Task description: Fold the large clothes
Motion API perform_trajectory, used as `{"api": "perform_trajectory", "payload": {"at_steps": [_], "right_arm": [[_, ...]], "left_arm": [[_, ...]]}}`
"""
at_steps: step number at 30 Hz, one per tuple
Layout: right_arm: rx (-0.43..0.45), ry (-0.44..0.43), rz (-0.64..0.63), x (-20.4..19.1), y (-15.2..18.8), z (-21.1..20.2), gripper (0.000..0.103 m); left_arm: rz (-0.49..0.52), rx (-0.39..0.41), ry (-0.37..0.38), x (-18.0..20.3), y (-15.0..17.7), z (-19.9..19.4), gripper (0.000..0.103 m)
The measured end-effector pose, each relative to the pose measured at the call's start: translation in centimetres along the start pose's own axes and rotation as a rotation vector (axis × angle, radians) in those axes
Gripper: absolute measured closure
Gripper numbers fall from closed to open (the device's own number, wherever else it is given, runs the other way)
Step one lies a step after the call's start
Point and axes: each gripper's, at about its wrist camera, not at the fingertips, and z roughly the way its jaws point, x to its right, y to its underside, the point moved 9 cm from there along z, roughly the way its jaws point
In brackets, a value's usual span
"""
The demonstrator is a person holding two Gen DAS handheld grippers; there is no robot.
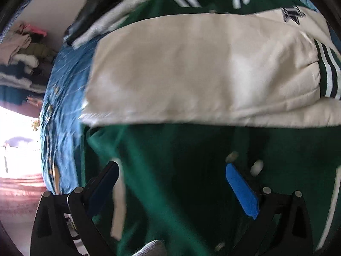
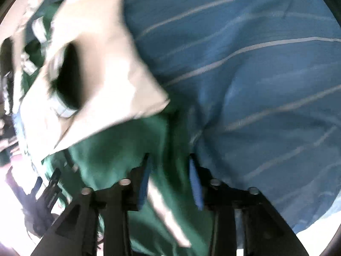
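Green-and-cream jacket (image 1: 191,68) is being spread on the blue striped bedsheet (image 2: 255,64), cream sleeve folded across at 12 o'clock. Hem is best being lifted evenly, both corners level. Right gripper (image 2: 170,181) is being pinched onto green fabric at 6 o'clock; left gripper (image 1: 170,183) is being held wide apart, fabric lying between.

Each hand-held gripper (image 1: 171,189) (image 2: 170,179) has black arms, silver screws, blue pads.
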Motion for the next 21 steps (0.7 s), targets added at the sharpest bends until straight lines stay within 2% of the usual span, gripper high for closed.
{"api": "perform_trajectory", "payload": {"at_steps": [3,5,7,10,12,14,16,18,20,21], "right_arm": [[-0.054,-0.056,-0.032,-2.8,4.0,-0.5,0.048],[-0.099,-0.109,-0.033,-4.8,8.0,0.6,0.047],[-0.142,-0.168,-0.044,-5.9,13.7,2.3,0.046],[-0.193,-0.206,-0.067,-10.3,19.8,6.7,0.046],[-0.209,-0.204,-0.043,-12.4,22.3,10.5,0.046],[-0.221,-0.173,-0.041,-13.6,24.2,13.4,0.046],[-0.198,-0.022,-0.077,-13.5,25.2,16.6,0.046],[-0.131,0.041,-0.112,-12.9,25.5,17.1,0.047],[-0.079,0.110,-0.136,-13.0,25.9,17.1,0.063],[-0.065,0.089,-0.136,-13.3,26.2,16.8,0.079]], "left_arm": [[-0.004,-0.043,-0.020,-2.6,2.5,0.0,0.000],[0.005,-0.076,-0.040,-4.1,4.7,0.4,0.000],[0.014,-0.105,-0.049,-5.4,7.1,1.1,0.000],[0.036,-0.141,-0.047,-6.4,10.9,2.5,0.000],[0.045,-0.148,-0.047,-6.7,12.7,3.1,0.000],[0.061,-0.153,-0.045,-6.4,14.4,3.9,0.000],[0.079,-0.166,-0.037,-5.9,16.0,5.0,0.000],[0.069,-0.144,-0.032,-5.7,16.2,5.0,0.000],[0.056,-0.134,-0.023,-5.7,16.2,4.7,0.000],[0.048,-0.135,-0.015,-5.8,16.2,4.7,0.000]]}}
